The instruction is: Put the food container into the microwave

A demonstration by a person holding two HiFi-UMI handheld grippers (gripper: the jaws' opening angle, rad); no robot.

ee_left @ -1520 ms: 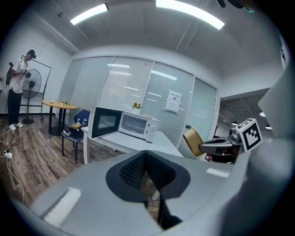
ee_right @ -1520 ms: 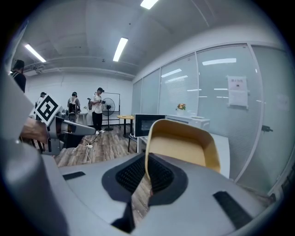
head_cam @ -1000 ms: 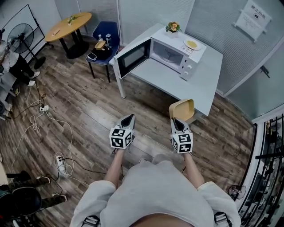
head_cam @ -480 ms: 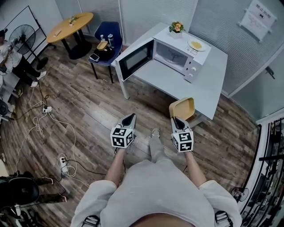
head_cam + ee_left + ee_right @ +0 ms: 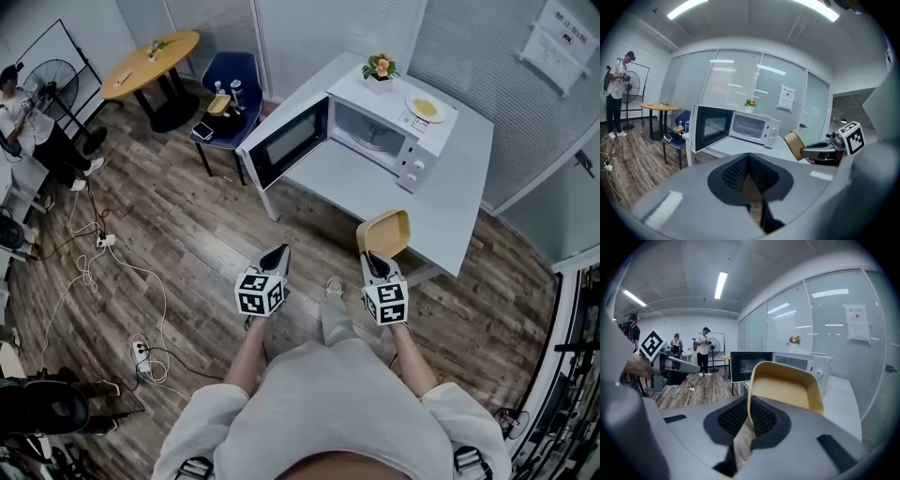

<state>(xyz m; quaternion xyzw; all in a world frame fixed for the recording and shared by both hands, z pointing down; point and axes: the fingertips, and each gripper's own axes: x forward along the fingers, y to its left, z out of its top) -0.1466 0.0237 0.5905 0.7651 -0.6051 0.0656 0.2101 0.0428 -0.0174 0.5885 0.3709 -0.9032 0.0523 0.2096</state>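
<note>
Jaws: right gripper pinches food container rim; left gripper closed, empty; both forward.

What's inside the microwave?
Door open; the microwave cavity shows only its round tray, no food. Back hidden under its top. The food container is clamped in the right gripper.

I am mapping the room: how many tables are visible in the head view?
2. The white table holding the microwave stands ahead; the round wooden table is far left, beside the blue chair. Others may be hidden off-frame.
</note>
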